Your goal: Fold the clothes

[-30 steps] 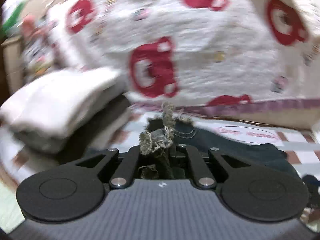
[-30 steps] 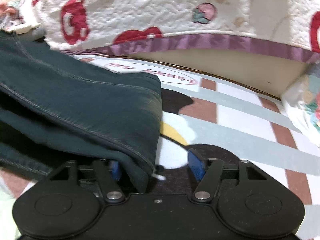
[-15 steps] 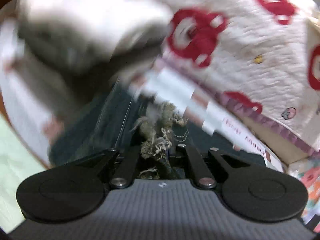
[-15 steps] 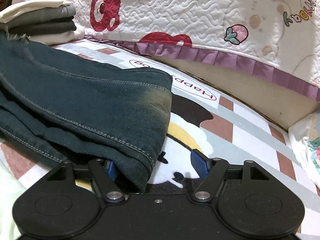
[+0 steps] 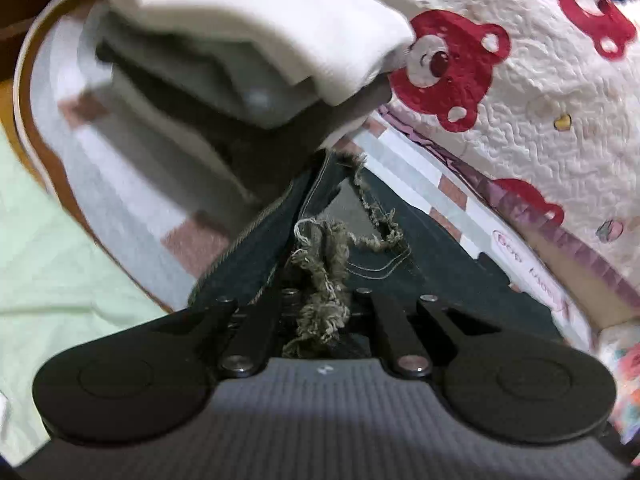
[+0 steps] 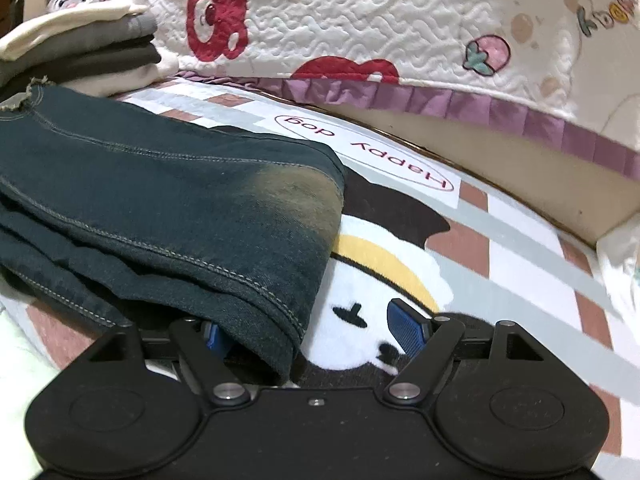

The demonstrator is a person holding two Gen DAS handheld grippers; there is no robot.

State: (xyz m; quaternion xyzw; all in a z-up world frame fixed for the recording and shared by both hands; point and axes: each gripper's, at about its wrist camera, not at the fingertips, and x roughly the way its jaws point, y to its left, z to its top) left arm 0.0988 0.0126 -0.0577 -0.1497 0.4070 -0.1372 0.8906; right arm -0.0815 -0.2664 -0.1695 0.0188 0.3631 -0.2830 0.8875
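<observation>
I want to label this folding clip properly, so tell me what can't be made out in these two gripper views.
- Left wrist: the left gripper fingertips, buried under the frayed hem of the jeans.
- Left wrist: the stack of folded clothes, blurred by motion.
- Right wrist: the jeans' far end, cut off by the left edge.
- Right wrist: one blue pad of the right gripper, mostly behind denim.

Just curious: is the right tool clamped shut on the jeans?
No, the right tool stands open, with only the jeans' folded edge lying between its blue pads.

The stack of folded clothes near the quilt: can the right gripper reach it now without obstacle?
Probably not directly. The right gripper is open, but the folded jeans lie between it and the stack of folded clothes, with their fold at its fingers.
</observation>
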